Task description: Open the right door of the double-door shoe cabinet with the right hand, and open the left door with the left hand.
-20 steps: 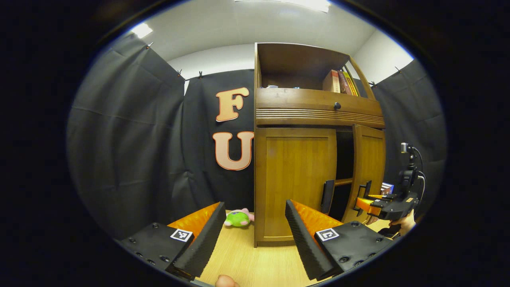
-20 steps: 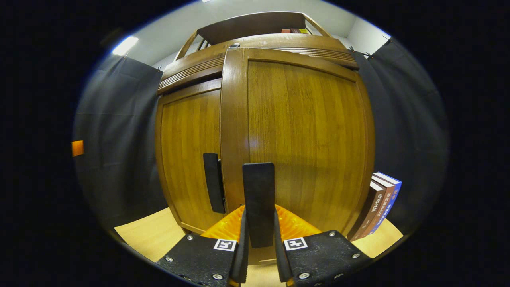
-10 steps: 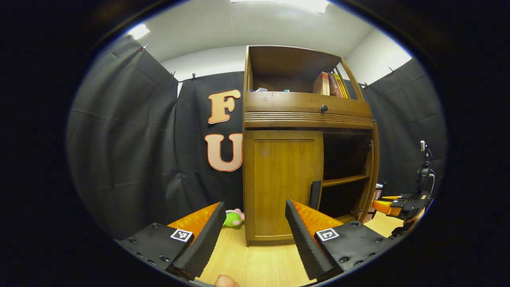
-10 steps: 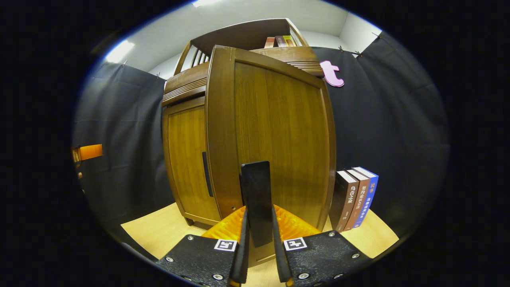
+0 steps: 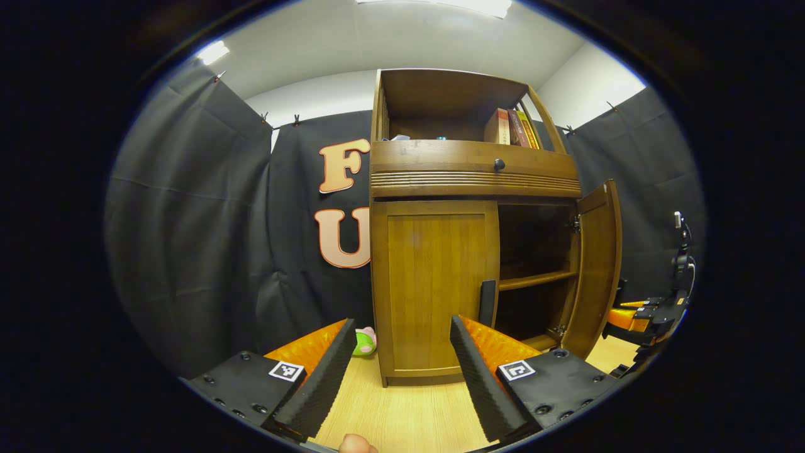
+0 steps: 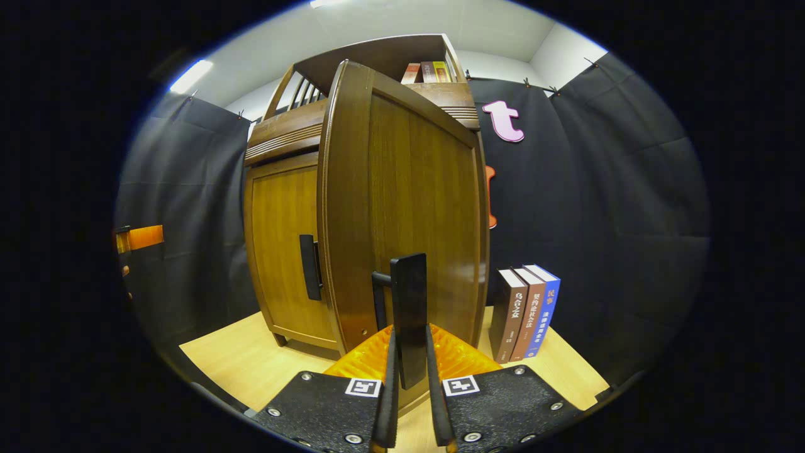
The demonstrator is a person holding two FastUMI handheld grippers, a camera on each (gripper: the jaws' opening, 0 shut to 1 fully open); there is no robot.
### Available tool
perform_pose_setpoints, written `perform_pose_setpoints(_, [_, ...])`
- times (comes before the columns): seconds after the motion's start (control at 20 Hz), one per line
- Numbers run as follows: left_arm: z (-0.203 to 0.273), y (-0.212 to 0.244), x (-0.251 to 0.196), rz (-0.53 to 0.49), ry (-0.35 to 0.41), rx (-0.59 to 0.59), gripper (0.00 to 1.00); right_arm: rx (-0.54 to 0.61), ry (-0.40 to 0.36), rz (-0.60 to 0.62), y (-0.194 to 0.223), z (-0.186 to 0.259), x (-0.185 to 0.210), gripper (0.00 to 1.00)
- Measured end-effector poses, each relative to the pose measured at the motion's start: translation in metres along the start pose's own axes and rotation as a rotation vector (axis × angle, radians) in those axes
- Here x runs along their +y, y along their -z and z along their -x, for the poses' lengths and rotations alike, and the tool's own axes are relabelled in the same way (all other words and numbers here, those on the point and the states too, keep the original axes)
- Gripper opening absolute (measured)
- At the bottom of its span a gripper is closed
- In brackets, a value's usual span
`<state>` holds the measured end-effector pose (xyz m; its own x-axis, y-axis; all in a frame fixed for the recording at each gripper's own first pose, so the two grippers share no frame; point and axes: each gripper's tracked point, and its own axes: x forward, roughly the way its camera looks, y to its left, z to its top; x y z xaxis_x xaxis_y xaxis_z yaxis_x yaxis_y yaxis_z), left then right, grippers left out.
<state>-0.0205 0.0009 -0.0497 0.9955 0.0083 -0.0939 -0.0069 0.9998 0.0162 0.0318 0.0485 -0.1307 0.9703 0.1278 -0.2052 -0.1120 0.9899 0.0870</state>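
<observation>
- Right door (image 5: 594, 264) stands swung wide at the right of the left gripper view, with the shelf (image 5: 534, 280) showing inside the cabinet (image 5: 471, 170).
- Right gripper (image 6: 410, 377) is pinching the right handle (image 6: 409, 314), low centre of its view, both fingers pressed on the bar.
- Left gripper (image 5: 399, 362) hangs spread and empty, bottom of frame.
- Left door (image 5: 434, 283) is shut, centre frame; its handle (image 5: 487, 303) sits just above the left gripper's right finger, apart from it.
- Likely a stiff, light wooden panel on hinges. The thin, rigid vertical bar is the place to grip; pull in an arc.
</observation>
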Motion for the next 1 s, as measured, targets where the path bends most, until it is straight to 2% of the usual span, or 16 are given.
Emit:
perform_pose_setpoints(0.05, [-0.001,0.000,-0.004,0.007,0.010,0.001,0.95,0.002,0.016,0.011,-0.001,0.004,-0.005,0.20])
perform_pose_setpoints(0.1, [-0.001,0.000,-0.008,0.014,0.017,0.000,0.95,0.002,0.032,0.023,-0.001,0.007,-0.012,0.07])
perform_pose_setpoints(0.15, [-0.002,-0.001,-0.011,0.017,0.022,-0.001,0.96,0.002,0.047,0.031,-0.001,0.010,-0.018,0.27])
perform_pose_setpoints(0.2, [-0.003,-0.001,-0.013,0.018,0.029,-0.001,0.95,0.001,0.060,0.032,-0.001,0.013,-0.025,0.14])
perform_pose_setpoints(0.25, [-0.006,-0.001,-0.017,0.020,0.039,0.000,0.96,0.001,0.071,0.029,-0.001,0.015,-0.032,0.14])
perform_pose_setpoints(0.3, [-0.007,0.001,-0.022,0.022,0.052,0.003,0.96,-0.001,0.081,0.025,-0.002,0.018,-0.038,0.22])
perform_pose_setpoints(0.35, [-0.009,0.002,-0.027,0.025,0.066,0.007,0.95,0.000,0.090,0.022,0.001,0.027,-0.046,0.11])
perform_pose_setpoints(0.4, [-0.010,0.003,-0.030,0.025,0.074,0.011,0.96,-0.001,0.098,0.022,0.001,0.029,-0.052,0.20])
perform_pose_setpoints(0.45, [-0.012,0.005,-0.032,0.020,0.074,0.015,0.96,-0.001,0.104,0.023,0.000,0.031,-0.057,0.09])
perform_pose_setpoints(0.65, [-0.021,0.009,-0.045,0.023,0.091,0.023,0.97,0.001,0.100,0.010,0.000,0.034,-0.071,0.07])
perform_pose_setpoints(0.7, [-0.022,0.010,-0.048,0.030,0.097,0.023,0.96,0.002,0.104,0.015,0.001,0.035,-0.075,0.18])
perform_pose_setpoints(0.75, [-0.025,0.010,-0.052,0.036,0.103,0.023,0.96,0.002,0.107,0.021,0.000,0.036,-0.080,0.07])
perform_pose_setpoints(0.95, [-0.038,0.016,-0.065,0.037,0.109,0.019,0.99,0.003,0.109,0.022,-0.002,0.035,-0.089,0.07])
perform_pose_setpoints(1.0, [-0.042,0.018,-0.070,0.038,0.114,0.018,0.95,0.003,0.110,0.021,-0.003,0.036,-0.094,0.06])
